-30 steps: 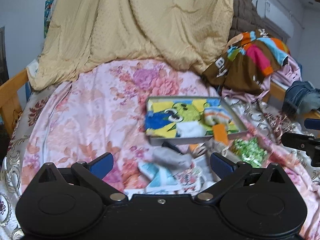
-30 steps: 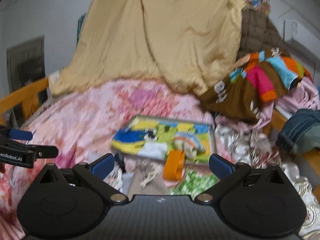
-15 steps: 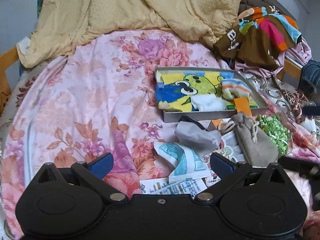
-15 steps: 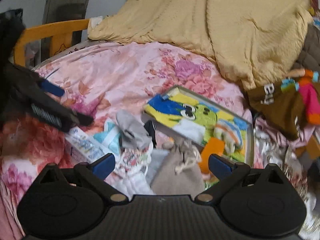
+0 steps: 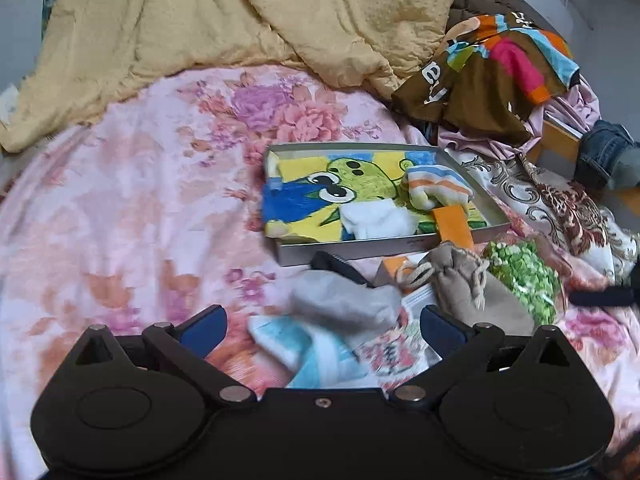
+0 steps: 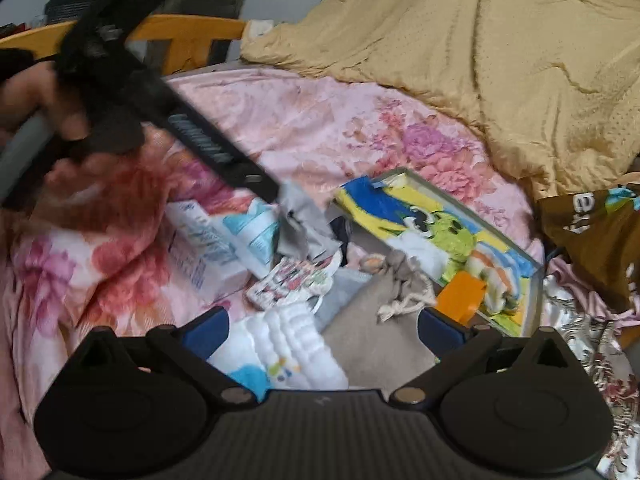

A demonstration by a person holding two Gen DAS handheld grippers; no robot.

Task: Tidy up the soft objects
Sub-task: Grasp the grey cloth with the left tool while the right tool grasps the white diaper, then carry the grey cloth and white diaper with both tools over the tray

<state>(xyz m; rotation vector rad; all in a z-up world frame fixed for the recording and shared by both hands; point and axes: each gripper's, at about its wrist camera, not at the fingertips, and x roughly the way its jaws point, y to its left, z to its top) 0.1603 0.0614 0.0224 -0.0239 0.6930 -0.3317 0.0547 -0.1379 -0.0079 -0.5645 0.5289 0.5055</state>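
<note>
A shallow grey tray lined with a cartoon cloth lies on the floral bedspread; it also shows in the right wrist view. In it are a striped sock, a white cloth and an orange piece. In front lie a grey cloth, a tan drawstring pouch, a green patterned item and paper packets. My left gripper is open right above the grey cloth. My right gripper is open over the pouch and a white quilted cloth.
A yellow quilt is heaped at the bed's far end. A brown multicoloured garment and jeans lie at the right. A wooden bed frame runs along the left. The left gripper's body crosses the right wrist view.
Both grippers have moved forward and down toward the pile in front of the tray. The left gripper's fingers now reach the grey cloth. Both stay open.
</note>
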